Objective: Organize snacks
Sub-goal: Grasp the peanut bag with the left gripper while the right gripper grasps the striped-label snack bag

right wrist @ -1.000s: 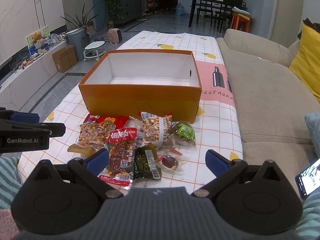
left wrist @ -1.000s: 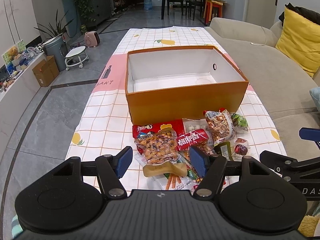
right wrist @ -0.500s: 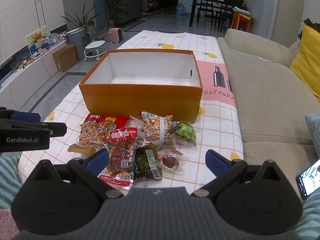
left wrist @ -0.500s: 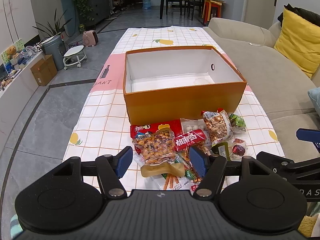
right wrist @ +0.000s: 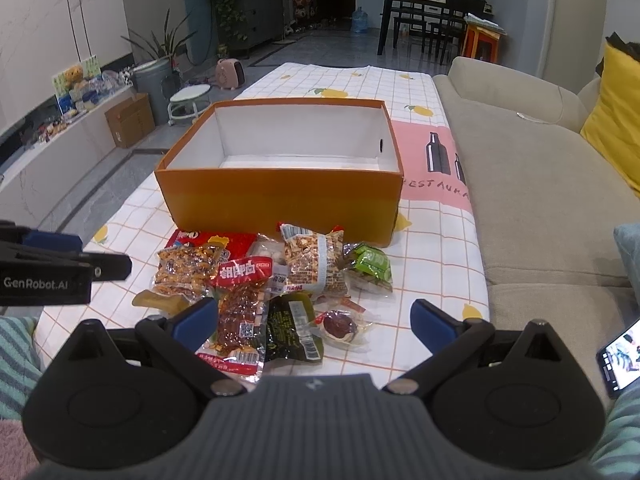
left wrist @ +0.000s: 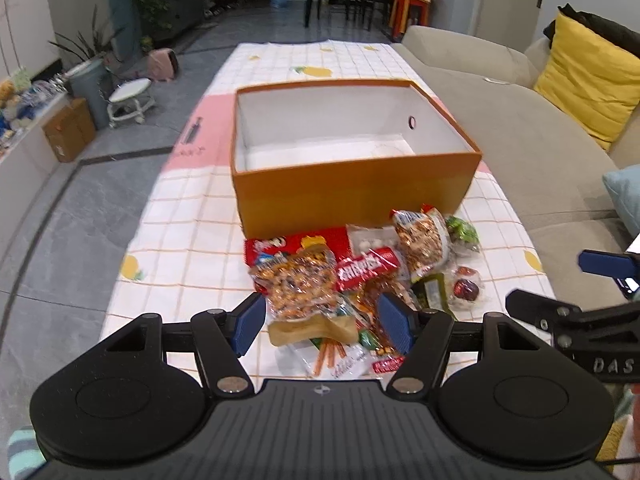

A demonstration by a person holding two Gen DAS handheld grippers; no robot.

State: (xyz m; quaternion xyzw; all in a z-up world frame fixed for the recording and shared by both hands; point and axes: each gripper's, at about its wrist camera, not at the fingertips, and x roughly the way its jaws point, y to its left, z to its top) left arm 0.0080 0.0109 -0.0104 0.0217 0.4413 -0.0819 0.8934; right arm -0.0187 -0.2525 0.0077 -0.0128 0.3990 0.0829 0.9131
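Note:
An open orange box [left wrist: 352, 196] [right wrist: 280, 196] with a white, empty inside stands on the checked tablecloth. A pile of snack packets [left wrist: 360, 276] [right wrist: 272, 284] lies just in front of it: a peanut bag [left wrist: 300, 284], a red bar [left wrist: 368, 268], a green packet [right wrist: 370, 266], a wrapped date [right wrist: 340, 326]. My left gripper [left wrist: 322, 322] is open and empty, hovering over the near left of the pile. My right gripper [right wrist: 314, 322] is open wide and empty over the near right of the pile.
A beige sofa [right wrist: 540, 184] with a yellow cushion [left wrist: 588, 80] runs along the right of the table. The floor drops off on the left, with a stool [right wrist: 188, 98] and a cardboard box [right wrist: 130, 120]. A phone [right wrist: 620, 350] lies at the right.
The left gripper has shifted slightly rightward and closer to the pile. The right gripper has barely moved. Both stay open.

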